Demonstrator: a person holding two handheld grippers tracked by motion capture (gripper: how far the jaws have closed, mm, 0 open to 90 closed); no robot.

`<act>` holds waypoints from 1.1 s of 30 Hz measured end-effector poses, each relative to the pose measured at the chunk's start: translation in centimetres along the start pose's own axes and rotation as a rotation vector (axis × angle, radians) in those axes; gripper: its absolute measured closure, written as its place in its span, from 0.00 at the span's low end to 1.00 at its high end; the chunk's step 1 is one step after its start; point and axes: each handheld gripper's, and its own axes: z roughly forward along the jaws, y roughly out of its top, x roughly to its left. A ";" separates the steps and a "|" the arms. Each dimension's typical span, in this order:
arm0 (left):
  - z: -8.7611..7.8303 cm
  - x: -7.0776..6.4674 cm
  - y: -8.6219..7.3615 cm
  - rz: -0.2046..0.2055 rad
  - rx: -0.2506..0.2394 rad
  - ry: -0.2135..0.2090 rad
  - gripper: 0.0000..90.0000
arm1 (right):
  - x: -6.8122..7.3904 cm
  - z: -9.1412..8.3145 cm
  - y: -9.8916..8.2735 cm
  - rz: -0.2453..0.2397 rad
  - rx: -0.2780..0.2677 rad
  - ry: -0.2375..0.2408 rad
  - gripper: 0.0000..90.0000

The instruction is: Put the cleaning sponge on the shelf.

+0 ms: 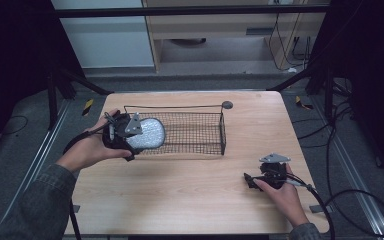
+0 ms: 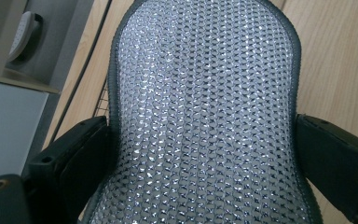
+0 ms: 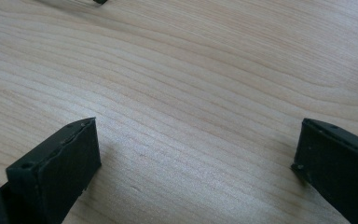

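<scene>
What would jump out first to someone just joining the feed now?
The glittering silver mesh pad stands out first, clamped between the jaws of the left tool at the left end of the black wire basket. The basket sits toward the back of the wooden table. The right tool rests low near the table's right front, jaws wide apart over bare wood.

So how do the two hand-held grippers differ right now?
The left gripper is clamped on a silvery mesh pad at the wire basket's left end; the right gripper holds nothing. The left's jaws press the pad's sides; the right's stand wide apart over the bare wooden table. Both have black jaws and grey top plates.
</scene>
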 end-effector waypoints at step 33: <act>2.3 2.8 1.1 0.030 0.056 0.012 0.05 | 0.0 0.0 0.0 -0.002 0.000 0.001 0.00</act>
